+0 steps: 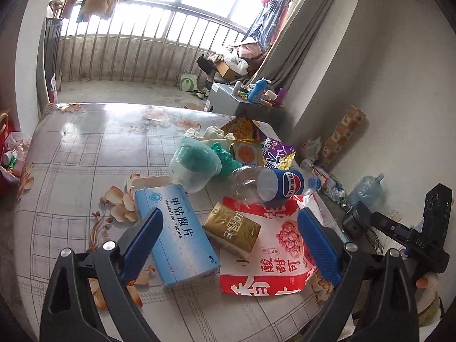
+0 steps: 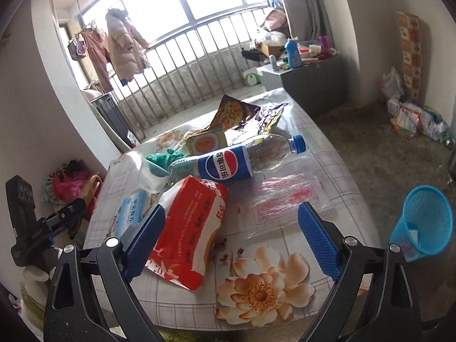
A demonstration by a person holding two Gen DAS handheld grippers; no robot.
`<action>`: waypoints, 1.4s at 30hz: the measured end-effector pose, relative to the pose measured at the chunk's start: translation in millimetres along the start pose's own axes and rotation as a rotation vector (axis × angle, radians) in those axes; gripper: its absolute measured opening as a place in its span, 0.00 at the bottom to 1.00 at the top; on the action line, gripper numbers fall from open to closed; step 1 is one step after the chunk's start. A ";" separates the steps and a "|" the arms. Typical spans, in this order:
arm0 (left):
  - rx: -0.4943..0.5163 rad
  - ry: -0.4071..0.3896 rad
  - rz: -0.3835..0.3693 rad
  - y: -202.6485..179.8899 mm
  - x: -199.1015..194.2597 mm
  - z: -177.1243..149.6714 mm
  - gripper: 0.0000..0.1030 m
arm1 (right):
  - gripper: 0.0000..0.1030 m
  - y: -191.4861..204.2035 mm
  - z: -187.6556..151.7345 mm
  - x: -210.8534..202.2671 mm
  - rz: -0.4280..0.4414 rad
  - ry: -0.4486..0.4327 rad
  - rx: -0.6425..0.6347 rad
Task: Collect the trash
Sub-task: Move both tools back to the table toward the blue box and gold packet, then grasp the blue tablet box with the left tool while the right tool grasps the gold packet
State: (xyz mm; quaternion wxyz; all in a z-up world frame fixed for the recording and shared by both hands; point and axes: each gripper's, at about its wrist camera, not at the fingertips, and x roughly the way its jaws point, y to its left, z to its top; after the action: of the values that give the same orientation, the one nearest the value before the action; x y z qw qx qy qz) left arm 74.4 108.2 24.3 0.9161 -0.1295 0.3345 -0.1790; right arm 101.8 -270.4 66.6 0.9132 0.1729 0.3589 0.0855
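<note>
Both tools agape, table edge near

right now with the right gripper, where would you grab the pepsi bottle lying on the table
Probably the blue-labelled middle of the Pepsi bottle, from above, jaws closing across its width. It lies on its side, cap toward the right, and that part looks round and firm while the clear body near the neck looks dented. The open right gripper sits just in front; the red snack bag leans against the label's near left side.
</note>
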 end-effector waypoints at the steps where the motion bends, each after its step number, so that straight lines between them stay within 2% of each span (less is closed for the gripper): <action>1: 0.005 0.011 -0.004 -0.4 4.0 -1.4 0.85 | 0.83 -1.3 2.8 3.8 0.003 0.011 0.020; 3: 0.015 0.033 -0.013 -0.9 12.8 -2.6 0.81 | 0.81 -4.2 0.8 4.4 0.015 0.025 0.058; 5: 0.032 0.056 -0.020 -1.5 22.5 -3.1 0.72 | 0.76 -6.5 -0.2 8.3 0.014 0.041 0.091; 8: 0.034 0.090 -0.004 0.6 34.8 -2.8 0.62 | 0.71 -4.5 1.5 5.9 0.037 0.045 0.103; 11: 0.008 0.109 0.015 9.7 41.2 -1.6 0.55 | 0.67 12.5 5.6 -2.1 0.107 0.023 0.076; 15: -0.035 0.110 0.068 29.5 39.3 -2.0 0.52 | 0.67 62.0 18.4 -6.7 0.252 -0.012 -0.007; 19: -0.084 0.092 0.129 49.3 28.6 -2.2 0.51 | 0.67 132.0 24.7 13.2 0.441 0.029 -0.093; 22: -0.112 0.086 0.161 60.5 18.5 -5.0 0.51 | 0.67 172.3 19.8 42.6 0.489 0.091 -0.138; 24: -0.125 0.091 0.175 66.1 14.4 -8.8 0.51 | 0.67 186.9 13.8 67.2 0.469 0.146 -0.151; 26: -0.133 0.103 0.185 71.1 11.7 -12.7 0.51 | 0.67 193.5 5.7 88.7 0.374 0.180 -0.192; 30: -0.148 0.117 0.182 78.7 11.3 -16.7 0.51 | 0.67 184.1 -7.0 111.3 0.200 0.239 -0.271; 34: -0.169 0.142 0.133 82.7 19.3 -14.0 0.52 | 0.68 171.5 -11.9 119.0 0.088 0.276 -0.376; 38: -0.179 0.170 0.081 80.6 35.8 -9.2 0.63 | 0.69 172.5 -18.5 129.8 0.034 0.319 -0.490; 42: -0.185 0.163 0.085 78.9 52.7 -1.4 0.75 | 0.69 178.4 -30.2 141.2 -0.016 0.359 -0.599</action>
State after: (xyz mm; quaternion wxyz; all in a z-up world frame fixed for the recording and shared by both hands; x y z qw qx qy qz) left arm 130.1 157.4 -34.8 0.8768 -0.1842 0.4282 -0.1184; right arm 178.1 -58.0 24.9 0.8463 -0.1233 0.4742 0.2089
